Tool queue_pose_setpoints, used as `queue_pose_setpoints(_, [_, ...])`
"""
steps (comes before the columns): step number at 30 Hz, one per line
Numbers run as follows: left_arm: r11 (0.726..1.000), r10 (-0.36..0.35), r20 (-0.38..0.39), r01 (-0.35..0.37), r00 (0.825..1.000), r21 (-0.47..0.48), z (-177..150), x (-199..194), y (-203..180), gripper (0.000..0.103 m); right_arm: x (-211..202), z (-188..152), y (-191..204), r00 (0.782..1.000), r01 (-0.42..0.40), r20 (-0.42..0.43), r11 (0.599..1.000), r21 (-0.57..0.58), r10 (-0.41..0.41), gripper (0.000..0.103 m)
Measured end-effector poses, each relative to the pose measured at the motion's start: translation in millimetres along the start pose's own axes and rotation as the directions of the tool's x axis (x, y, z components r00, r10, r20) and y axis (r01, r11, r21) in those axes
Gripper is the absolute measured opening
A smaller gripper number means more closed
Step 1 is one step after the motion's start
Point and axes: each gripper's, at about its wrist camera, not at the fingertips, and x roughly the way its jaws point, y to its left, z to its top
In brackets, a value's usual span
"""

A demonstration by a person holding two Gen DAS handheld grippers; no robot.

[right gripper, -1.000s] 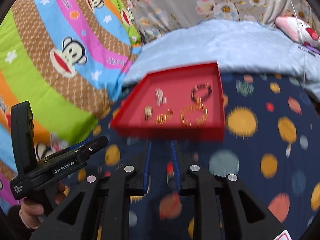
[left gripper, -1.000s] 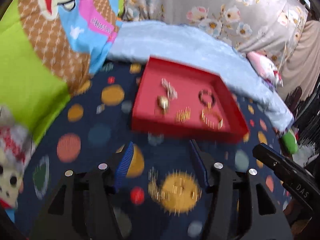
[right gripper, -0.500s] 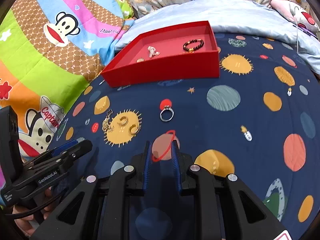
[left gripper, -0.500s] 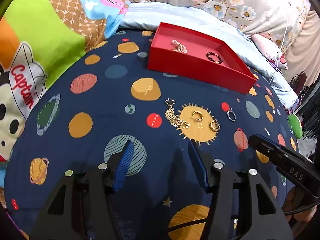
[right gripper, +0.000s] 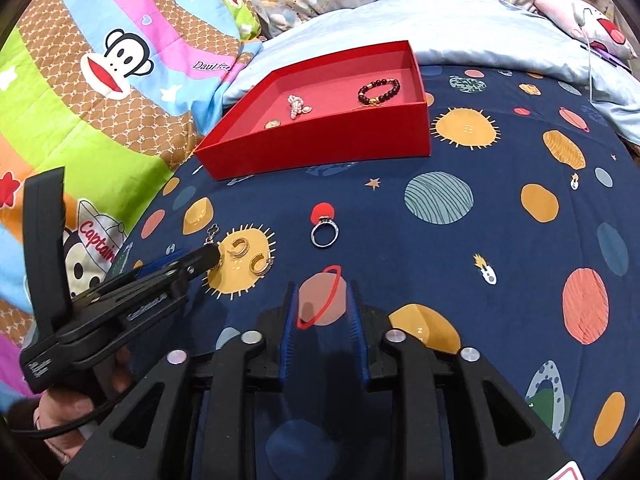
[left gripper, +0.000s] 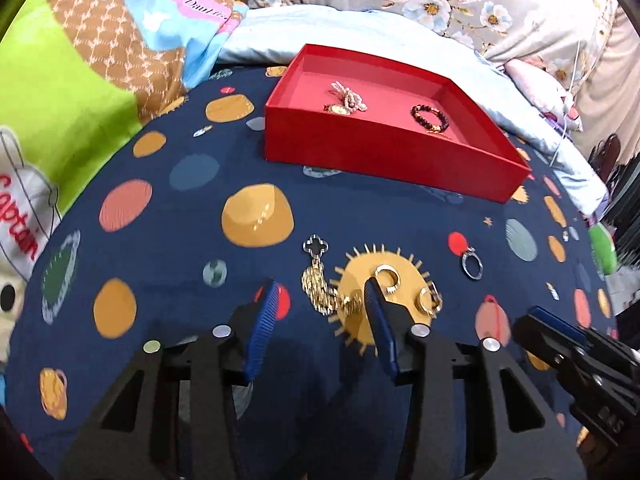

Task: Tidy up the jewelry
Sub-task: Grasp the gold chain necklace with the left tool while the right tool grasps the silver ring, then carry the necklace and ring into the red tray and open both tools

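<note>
A red tray [left gripper: 360, 148] [right gripper: 320, 148] sits at the far side of the navy planet-print sheet. It holds a dark bead bracelet [left gripper: 430, 118] [right gripper: 379, 91], a pale beaded piece [left gripper: 348, 96] [right gripper: 298, 106] and a gold coin charm [left gripper: 338, 109]. On the sheet lie a gold chain with a black clover pendant [left gripper: 316, 276], two gold hoop earrings [left gripper: 388, 276] [right gripper: 240, 247] and a silver ring [left gripper: 472, 266] [right gripper: 325, 234]. My left gripper [left gripper: 320, 296] is open, low over the chain. My right gripper [right gripper: 322, 292] is narrowly open and empty, short of the ring.
A bright cartoon-monkey quilt [right gripper: 100, 80] lies bunched on the left. A pale blue blanket [left gripper: 360, 28] and floral pillows lie behind the tray. The right gripper's body [left gripper: 580, 360] shows at the right of the left wrist view.
Both grippers pulled back from the tray, then the left one moved forward and down to the chain. The right gripper closed in a little on the ring.
</note>
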Motion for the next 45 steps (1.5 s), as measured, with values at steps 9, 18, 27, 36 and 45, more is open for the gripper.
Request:
queue_pose_setpoints(9, [0.999, -0.002, 0.004, 0.002, 1.000, 0.032, 1, 1, 2, 0.003, 12, 9, 0, 1.000, -0.009, -0.010, 1.000, -0.007, 0.009, 0.026])
queue_pose_setpoints(18, [0.998, -0.055, 0.062, 0.056, 0.997, -0.020, 13, -37, 19, 0.003, 35, 30, 5, 1.000, -0.006, -0.018, 1.000, -0.027, 0.005, 0.026])
queue_pose_setpoints(27, [0.996, -0.070, 0.078, 0.074, 0.994, -0.046, 14, -54, 30, 0.003, 52, 38, 11, 0.999, 0.032, 0.000, 0.998, -0.057, -0.032, 0.026])
queue_pose_setpoints(36, [0.996, -0.071, 0.072, 0.074, 0.995, -0.049, 11, -56, 30, 0.003, 56, 41, 13, 0.998, 0.060, 0.011, 0.994, -0.088, -0.060, 0.007])
queue_pose_setpoints(45, [0.996, -0.076, 0.078, 0.079, 0.994, -0.047, 10, -59, 27, 0.003, 43, 39, 11, 0.999, 0.046, 0.031, 0.997, -0.069, -0.044, 0.005])
